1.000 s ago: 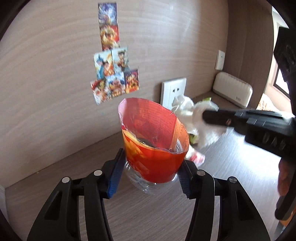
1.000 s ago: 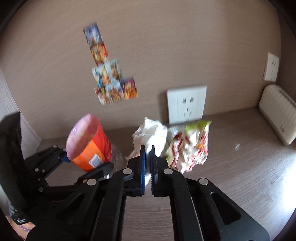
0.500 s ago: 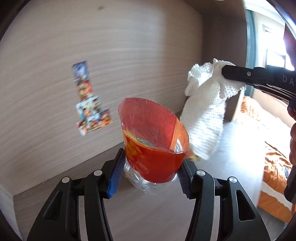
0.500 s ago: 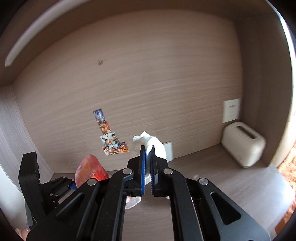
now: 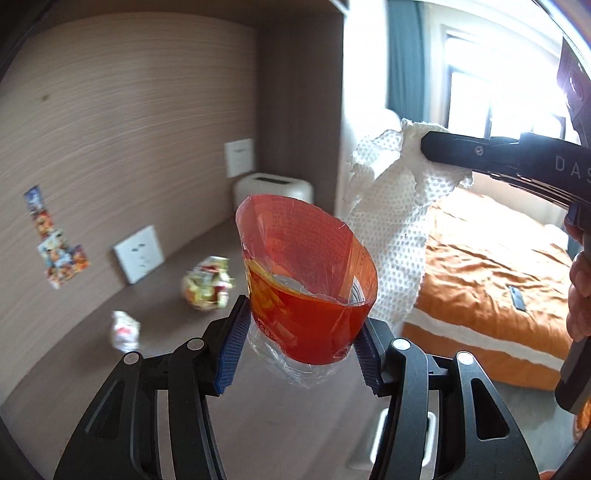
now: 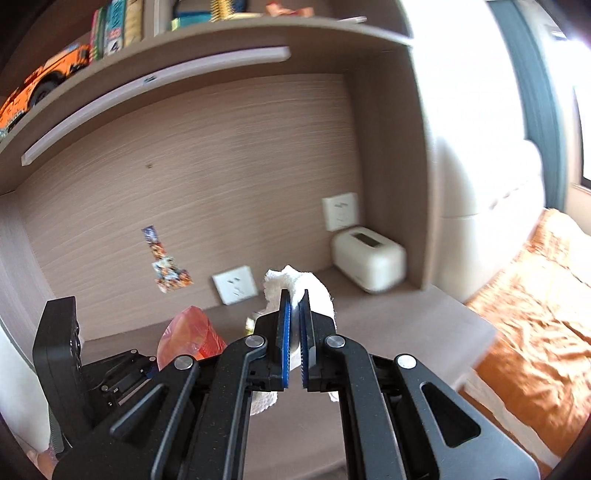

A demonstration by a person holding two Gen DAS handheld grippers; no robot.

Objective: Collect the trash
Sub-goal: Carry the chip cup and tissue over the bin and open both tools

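My left gripper (image 5: pixel 297 349) is shut on a crushed clear plastic bottle with a red-orange label (image 5: pixel 308 284), held up above the desk. My right gripper (image 6: pixel 294 295) is shut on a white paper towel (image 6: pixel 314 290), which hangs down beside the bottle in the left wrist view (image 5: pixel 395 236). The right gripper's arm shows in the left wrist view at upper right. A crumpled snack wrapper (image 5: pixel 208 282) and a small crumpled white wrapper (image 5: pixel 125 328) lie on the desk. The bottle also shows in the right wrist view (image 6: pixel 188 338).
The wooden desk (image 5: pixel 166 332) sits in an alcove with a white box (image 6: pixel 367 258) in its back right corner, wall sockets (image 5: pixel 138 253) and stickers (image 5: pixel 55 251). A bed with an orange cover (image 5: pixel 491 273) stands to the right. A shelf with books (image 6: pixel 122 26) is above.
Both grippers rose and swung right, away from the wall. The paper towel was lifted off the desk; the snack wrapper and small white wrapper stay there.
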